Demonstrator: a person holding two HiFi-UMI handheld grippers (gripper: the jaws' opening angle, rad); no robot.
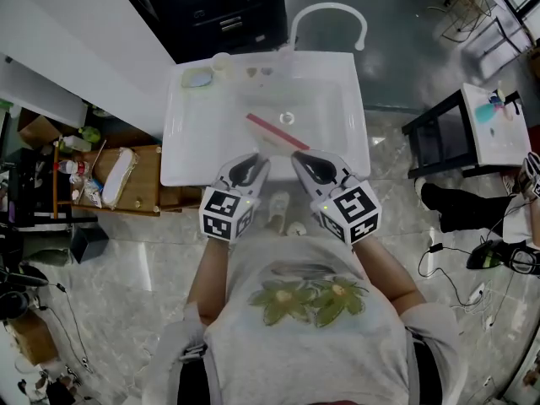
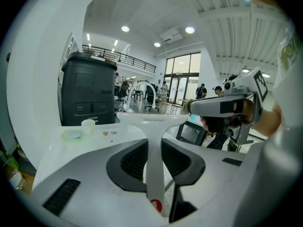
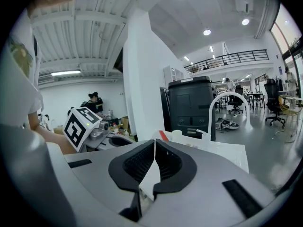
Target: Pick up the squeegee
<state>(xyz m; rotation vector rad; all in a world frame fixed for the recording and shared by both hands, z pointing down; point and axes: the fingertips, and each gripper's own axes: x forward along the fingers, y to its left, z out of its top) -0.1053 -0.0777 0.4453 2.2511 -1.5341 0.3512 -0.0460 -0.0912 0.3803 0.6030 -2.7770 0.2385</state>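
Squeegee [image 1: 277,131]: white T-shaped body, red blade strip | place: over white sink [image 1: 180,157] | left gripper [image 1: 251,164]: jaws half apart, clamped on its handle | right gripper [image 1: 307,160]: jaws nearly together, pinching its thin white edge

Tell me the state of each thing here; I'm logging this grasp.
squeegee: held over the sink, clamped by both grippers.
left gripper: shut on the squeegee's handle.
right gripper: shut on the squeegee's thin white edge.
faucet: no water visibly running.
cup: upright on the sink's ledge.
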